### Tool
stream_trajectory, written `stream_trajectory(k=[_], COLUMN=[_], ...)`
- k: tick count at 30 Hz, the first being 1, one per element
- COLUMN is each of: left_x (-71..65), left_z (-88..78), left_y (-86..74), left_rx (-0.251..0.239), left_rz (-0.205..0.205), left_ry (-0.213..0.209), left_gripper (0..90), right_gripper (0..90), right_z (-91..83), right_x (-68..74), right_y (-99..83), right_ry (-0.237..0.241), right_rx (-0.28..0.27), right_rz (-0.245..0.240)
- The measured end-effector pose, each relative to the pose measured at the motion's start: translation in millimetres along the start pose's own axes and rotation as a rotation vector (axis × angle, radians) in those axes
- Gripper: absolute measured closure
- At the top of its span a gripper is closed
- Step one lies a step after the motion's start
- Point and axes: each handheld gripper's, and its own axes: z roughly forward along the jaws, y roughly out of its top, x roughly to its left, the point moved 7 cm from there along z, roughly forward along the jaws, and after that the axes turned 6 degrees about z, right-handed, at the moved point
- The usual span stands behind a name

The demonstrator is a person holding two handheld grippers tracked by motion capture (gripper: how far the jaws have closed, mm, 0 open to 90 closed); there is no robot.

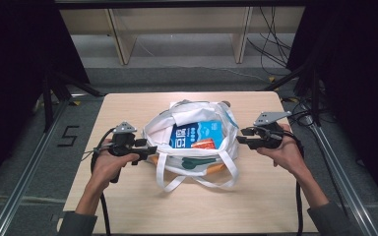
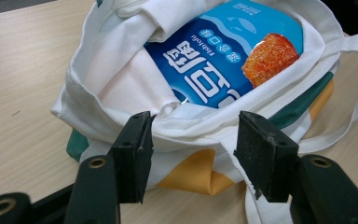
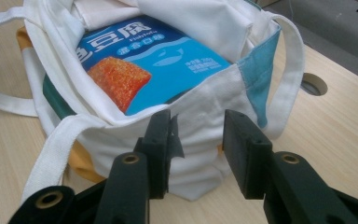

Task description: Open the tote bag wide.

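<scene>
A white cloth tote bag (image 1: 187,112) with teal and orange patches lies open in the middle of the wooden table (image 1: 128,196). Inside it lies a blue snack packet (image 1: 197,133) with an orange food picture. My left gripper (image 1: 150,150) is at the bag's left side. In the left gripper view its jaws (image 2: 198,140) stand apart around the bag's rim (image 2: 121,79), with the packet (image 2: 205,70) beyond. My right gripper (image 1: 241,136) is at the bag's right side. Its jaws (image 3: 198,140) are apart, the bag's side wall (image 3: 205,105) bulging between them, the packet (image 3: 158,65) behind.
The bag's white handles (image 1: 197,181) trail toward the front edge of the table. A round cable hole (image 3: 313,84) sits in the tabletop beyond the bag. Wooden shelf legs (image 1: 120,44) and cables stand on the floor behind. Dark curtains flank both sides.
</scene>
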Motion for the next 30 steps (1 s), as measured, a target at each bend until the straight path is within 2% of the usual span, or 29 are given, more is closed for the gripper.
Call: stream_trajectory(k=[1,4,5,6,7,8,9,10,11,12,13,15,16,17,18,19,20,23,24,25,26,27,28,29,30], left_x=[-1.0,-2.6,-4.2,-4.1,-5.5,-8.8,-10.7,-10.8,-12.2,-12.6,-14.9,-15.9,-17.5,-17.1,-18.2,-17.4,-17.7,-17.5,-17.9,-18.2,-20.4,-21.9,-20.8,-22.8,-23.8], left_z=[-0.6,-2.5,-1.9,-3.2,-3.8,-2.8,-3.0,-3.8,-4.3,-4.7,-4.1,-6.1,-5.0,-6.2,-5.3,-6.2,-5.4,-4.7,-5.4,-5.5,-4.8,-5.1,-7.3,-6.0,-6.5], left_y=[-0.2,-1.8,-1.3,-2.5,-3.4,-2.5,-2.7,-3.4,-4.0,-4.3,-3.2,-5.3,-5.0,-7.0,-7.9,-10.3,-11.6,-16.0,-17.6,-18.7,-18.8,-20.5,-23.8,-23.6,-25.9], left_rx=[-0.005,-0.004,-0.020,-0.009,-0.005,-0.025,-0.028,-0.022,-0.012,-0.009,-0.028,-0.021,-0.042,-0.025,-0.034,-0.017,-0.021,-0.010,-0.009,-0.016,-0.035,-0.043,-0.021,-0.046,-0.042], left_rz=[0.003,0.006,-0.013,0.001,0.007,-0.009,-0.008,0.019,0.018,0.019,-0.004,0.006,-0.004,0.011,0.003,0.018,0.008,0.010,0.010,0.008,-0.012,-0.018,0.014,-0.013,-0.020], left_ry=[-0.006,-0.004,-0.006,-0.005,-0.009,-0.012,-0.016,-0.017,-0.020,-0.019,-0.015,-0.019,-0.011,-0.017,-0.014,-0.018,-0.013,-0.011,-0.016,-0.008,-0.016,-0.011,-0.017,-0.007,-0.010], left_gripper=[44.0,42.5,42.1,41.8,41.2,40.3,37.9,37.9,35.1,35.1,34.1,33.5,33.4,33.2,33.0,32.8,32.6,32.1,32.0,32.0,32.0,32.0,32.0,32.0,31.9], right_gripper=[61.7,60.1,59.2,58.3,57.3,56.2,52.5,52.5,49.6,46.8,44.8,42.6,41.7,41.0,40.5,40.0,39.8,39.3,39.1,38.7,38.3,38.0,37.6,37.2,36.8], right_z=[-0.9,-1.4,-2.1,-2.1,-2.5,-2.8,-3.1,-3.1,-3.8,-4.4,-5.4,-6.9,-7.1,-7.9,-7.8,-8.2,-7.9,-8.4,-7.9,-9.4,-9.2,-9.2,-9.9,-9.9,-11.0], right_x=[1.5,-1.1,-0.6,-2.6,0.2,-1.1,-0.6,-0.6,-0.1,-1.4,0.6,0.8,-0.7,1.4,0.5,1.2,0.0,1.7,1.3,4.1,3.9,5.0,6.6,7.8,7.6], right_y=[-1.7,-3.0,-4.9,-4.8,-7.2,-8.1,-9.6,-9.6,-10.3,-10.3,-11.7,-11.6,-11.4,-13.5,-13.8,-15.6,-15.5,-19.5,-19.5,-21.7,-21.9,-22.9,-24.2,-25.0,-26.3], right_ry=[0.001,0.003,0.005,-0.005,-0.004,-0.002,-0.003,-0.003,-0.014,-0.025,-0.020,-0.021,-0.031,-0.032,-0.031,-0.028,-0.035,-0.027,-0.033,-0.029,-0.023,-0.031,-0.030,-0.031,-0.025], right_rx=[0.008,0.001,0.005,-0.008,0.003,0.006,0.000,0.000,-0.003,-0.004,0.012,0.002,-0.010,-0.001,-0.005,0.000,-0.012,0.005,-0.010,0.002,-0.001,-0.008,-0.009,-0.018,-0.008], right_rz=[0.024,0.000,0.010,-0.011,0.027,0.013,0.008,0.008,0.018,0.001,0.025,0.032,0.016,0.047,0.036,0.047,0.036,0.048,0.039,0.064,0.049,0.056,0.055,0.059,0.053])
